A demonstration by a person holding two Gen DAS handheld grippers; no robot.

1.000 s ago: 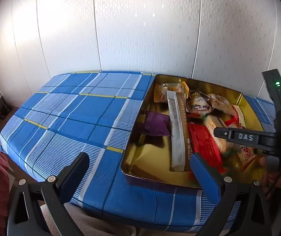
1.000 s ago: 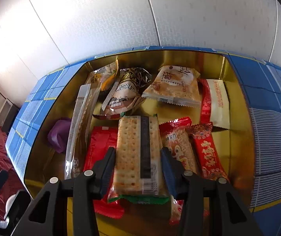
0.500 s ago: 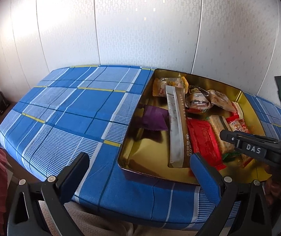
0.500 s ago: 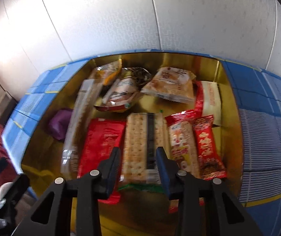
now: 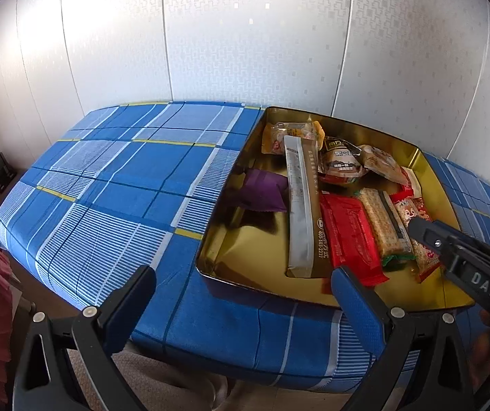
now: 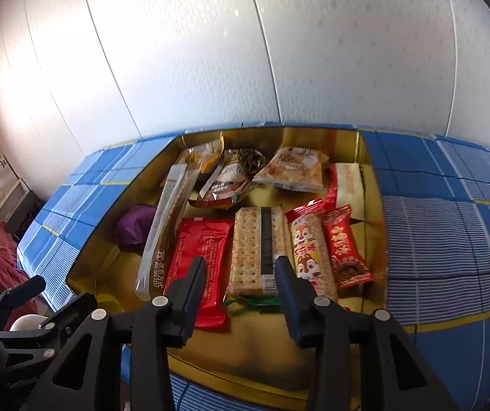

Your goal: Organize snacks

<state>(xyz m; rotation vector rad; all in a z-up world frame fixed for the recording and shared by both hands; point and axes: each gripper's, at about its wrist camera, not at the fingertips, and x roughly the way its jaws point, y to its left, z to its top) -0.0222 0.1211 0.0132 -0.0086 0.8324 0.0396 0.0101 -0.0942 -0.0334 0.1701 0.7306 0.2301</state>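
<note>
Covering table, blue plaid cloth (image 5: pixel 114 185); gold tin (image 5: pixel 241 250) at its right end, holding all snacks. Long brown stick pack (image 6: pixel 166 226) along tin's left side, red packet (image 6: pixel 203 257) and cracker pack (image 6: pixel 258 243) mid-row, squirrel packet (image 6: pixel 310 250) right of crackers, purple pouch (image 5: pixel 265 190) near left wall. Right gripper (image 6: pixel 241 270) above tin's near edge, jaws moderately apart, empty, framing cracker pack's near end. Left gripper (image 5: pixel 245 284) wide, empty, over cloth's near edge. Step judged: cracker pack placed, tidy row nearly done. Next move: check table for leftover snacks, none visible.
</note>
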